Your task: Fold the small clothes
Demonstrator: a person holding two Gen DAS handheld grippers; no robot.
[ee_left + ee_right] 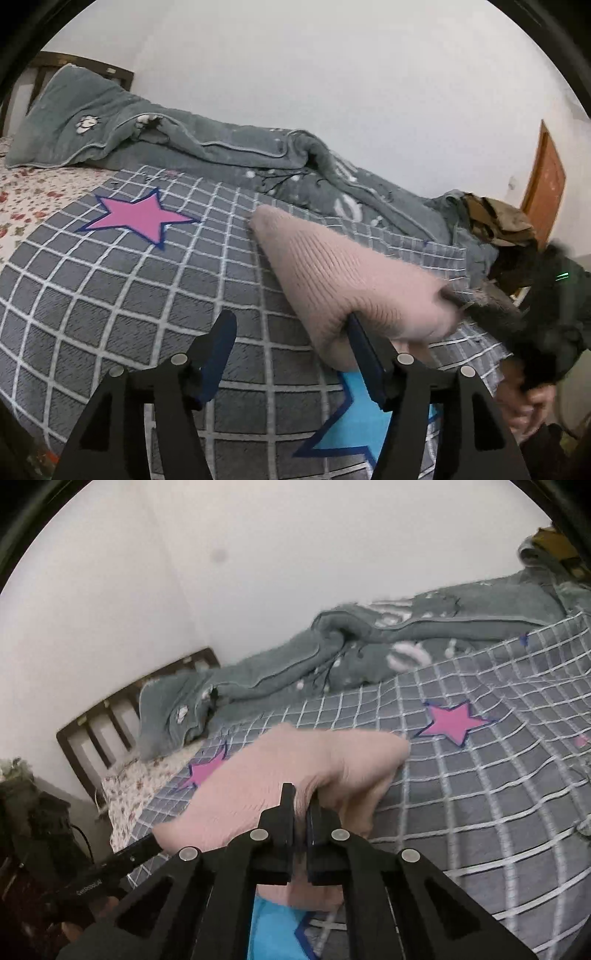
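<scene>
A small pink knitted garment (343,273) hangs lifted above the grey checked bedspread (110,280). My left gripper (291,328) is open; its right finger (364,354) touches the garment's lower edge, and nothing lies between the fingers. My right gripper (300,797) is shut on the pink garment (295,760) and holds it up off the bed. In the left wrist view the right gripper (480,306) shows blurred at the garment's right end. In the right wrist view the left gripper's finger (136,849) reaches the garment's left end.
A grey-green quilt (221,147) is bunched along the wall side of the bed. Pink (140,218) and blue (354,417) stars mark the bedspread. A dark wooden headboard (110,716) stands at the bed end. A floral sheet (33,195) shows beside the bedspread. An orange door (546,184) stands at right.
</scene>
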